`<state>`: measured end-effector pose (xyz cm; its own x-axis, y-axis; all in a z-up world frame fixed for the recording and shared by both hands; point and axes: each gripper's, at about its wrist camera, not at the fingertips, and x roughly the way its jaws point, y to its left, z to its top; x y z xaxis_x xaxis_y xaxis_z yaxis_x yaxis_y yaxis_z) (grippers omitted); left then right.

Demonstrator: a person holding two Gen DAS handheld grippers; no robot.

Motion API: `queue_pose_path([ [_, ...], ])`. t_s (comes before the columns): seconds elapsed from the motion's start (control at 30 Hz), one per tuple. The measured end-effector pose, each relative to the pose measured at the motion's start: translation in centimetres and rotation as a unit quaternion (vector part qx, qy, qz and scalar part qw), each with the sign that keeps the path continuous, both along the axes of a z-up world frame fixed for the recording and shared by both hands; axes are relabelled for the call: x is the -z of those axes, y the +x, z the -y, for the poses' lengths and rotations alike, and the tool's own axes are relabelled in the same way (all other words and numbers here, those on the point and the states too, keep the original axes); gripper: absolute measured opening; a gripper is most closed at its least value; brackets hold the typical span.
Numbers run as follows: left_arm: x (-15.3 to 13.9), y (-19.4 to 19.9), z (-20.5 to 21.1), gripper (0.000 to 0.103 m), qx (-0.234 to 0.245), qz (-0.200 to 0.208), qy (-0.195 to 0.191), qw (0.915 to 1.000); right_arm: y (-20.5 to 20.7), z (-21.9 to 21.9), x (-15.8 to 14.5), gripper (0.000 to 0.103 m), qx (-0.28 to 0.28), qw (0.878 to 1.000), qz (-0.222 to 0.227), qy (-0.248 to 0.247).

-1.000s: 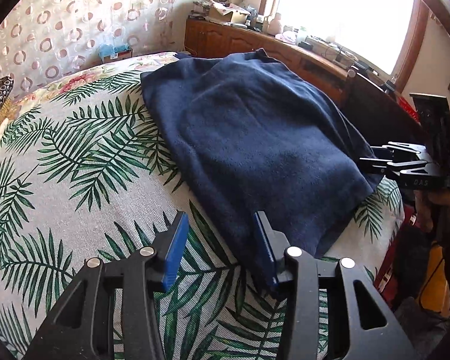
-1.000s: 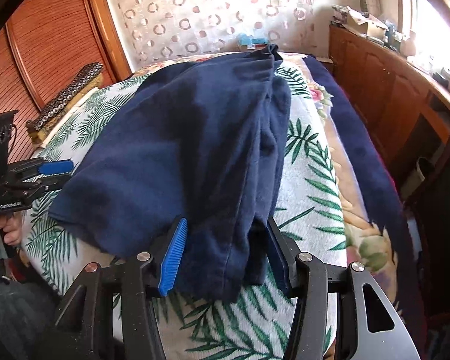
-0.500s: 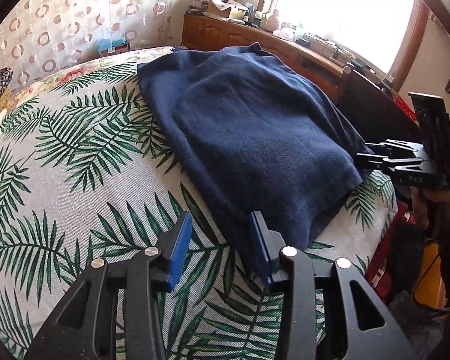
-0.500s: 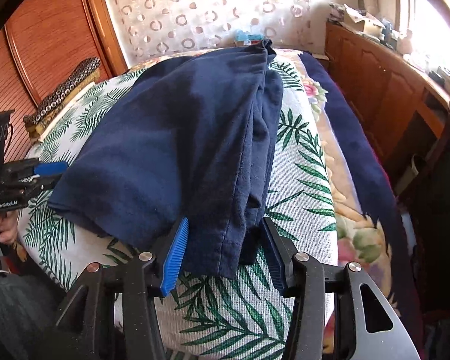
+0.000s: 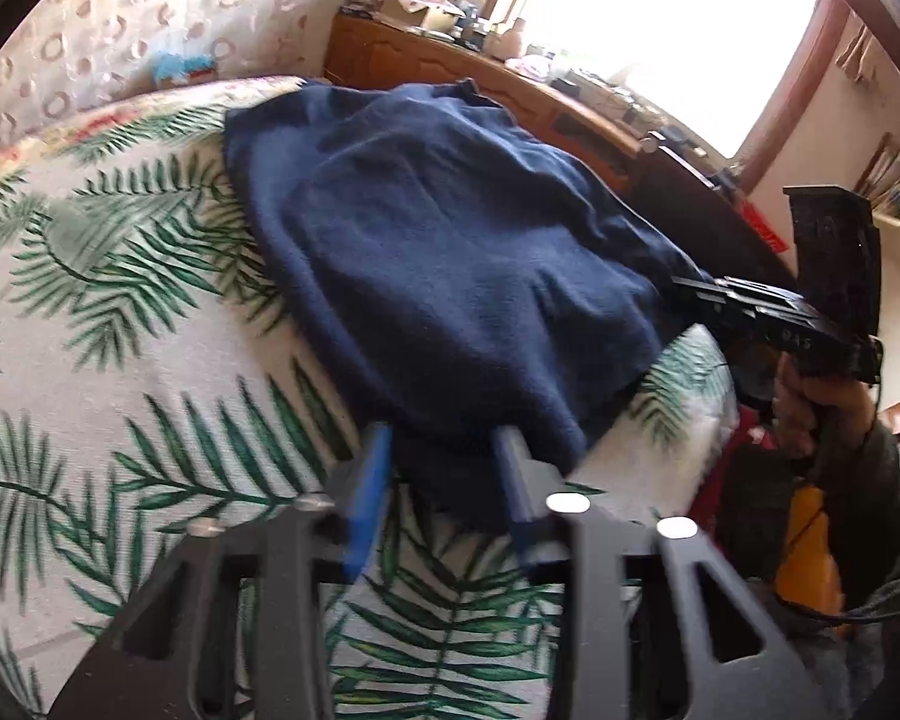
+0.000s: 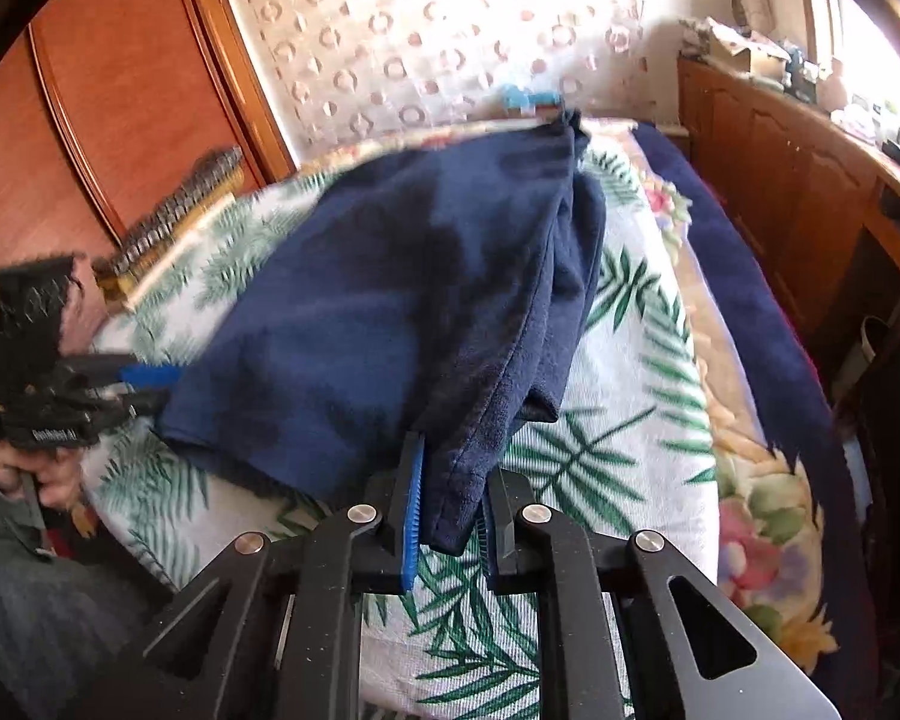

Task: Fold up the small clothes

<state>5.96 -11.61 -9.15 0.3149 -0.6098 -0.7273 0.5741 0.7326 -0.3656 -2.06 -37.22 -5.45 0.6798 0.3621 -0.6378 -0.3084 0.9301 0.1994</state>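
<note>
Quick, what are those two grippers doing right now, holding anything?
Left gripper: jaws just closed onto the near corner of the navy garment.
Right gripper: just closed, clamping the garment's other near corner.

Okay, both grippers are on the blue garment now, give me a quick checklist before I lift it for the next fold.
1. Right hand-held gripper clamped on the near corner of the blue garment, jaws just closing: ok.
2. Left hand-held gripper closed on its corner, fabric between the jaws: ok.
3. All layers caught at the right corner: cannot tell.
4. Garment flat: not ok, wrinkled.
5. Leaf-print bedspread left out of both grips: cannot tell.
</note>
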Motion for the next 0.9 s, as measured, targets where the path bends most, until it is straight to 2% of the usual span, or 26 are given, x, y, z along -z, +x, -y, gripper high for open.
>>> queue_pose_path([
  [0.03, -0.1, 0.0, 0.1, 0.009, 0.003, 0.001, -0.003, 1.0, -0.2, 0.2, -0.3, 0.015, 0.002, 1.0, 0.008, 0.007],
  [0.1, -0.9, -0.1, 0.2, 0.004, 0.002, 0.018, -0.006, 0.9998, -0.6, 0.6, -1.0, 0.015, 0.005, 1.0, 0.022, 0.013],
  [0.2, -3.2, 0.1, -0.5, 0.004, -0.016, 0.046, -0.043, 0.9979, -0.8, 0.8, -2.2, 0.015, 0.006, 0.999, 0.045, 0.019],
  [0.33, -6.5, 2.5, -1.1, 0.004, -0.039, 0.069, -0.074, 0.9941, 0.1, 1.0, -4.6, 0.014, 0.013, 0.995, 0.089, 0.033],
  [0.47, -9.1, 6.5, -1.6, 0.004, -0.06, 0.088, -0.085, 0.9907, 3.1, 1.2, -6.3, 0.014, 0.026, 0.992, 0.114, 0.052],
  [0.53, -9.9, 8.7, -1.9, 0.004, -0.076, 0.103, -0.075, 0.9889, 5.1, 0.9, -7.1, 0.014, 0.029, 0.991, 0.121, 0.044],
  [0.67, -9.9, 12.9, -2.4, 0.004, -0.098, 0.101, -0.067, 0.9878, 9.1, 0.2, -7.7, 0.014, 0.029, 0.992, 0.122, 0.032],
  [0.77, -9.6, 14.8, -2.7, 0.0, -0.112, 0.102, -0.061, 0.9866, 11.5, -0.8, -7.6, 0.014, 0.029, 0.992, 0.118, 0.02],
  [0.9, -8.4, 17.5, -2.6, 0.0, -0.119, 0.092, -0.052, 0.9872, 14.3, -2.1, -7.0, 0.014, 0.026, 0.994, 0.106, 0.012],
])
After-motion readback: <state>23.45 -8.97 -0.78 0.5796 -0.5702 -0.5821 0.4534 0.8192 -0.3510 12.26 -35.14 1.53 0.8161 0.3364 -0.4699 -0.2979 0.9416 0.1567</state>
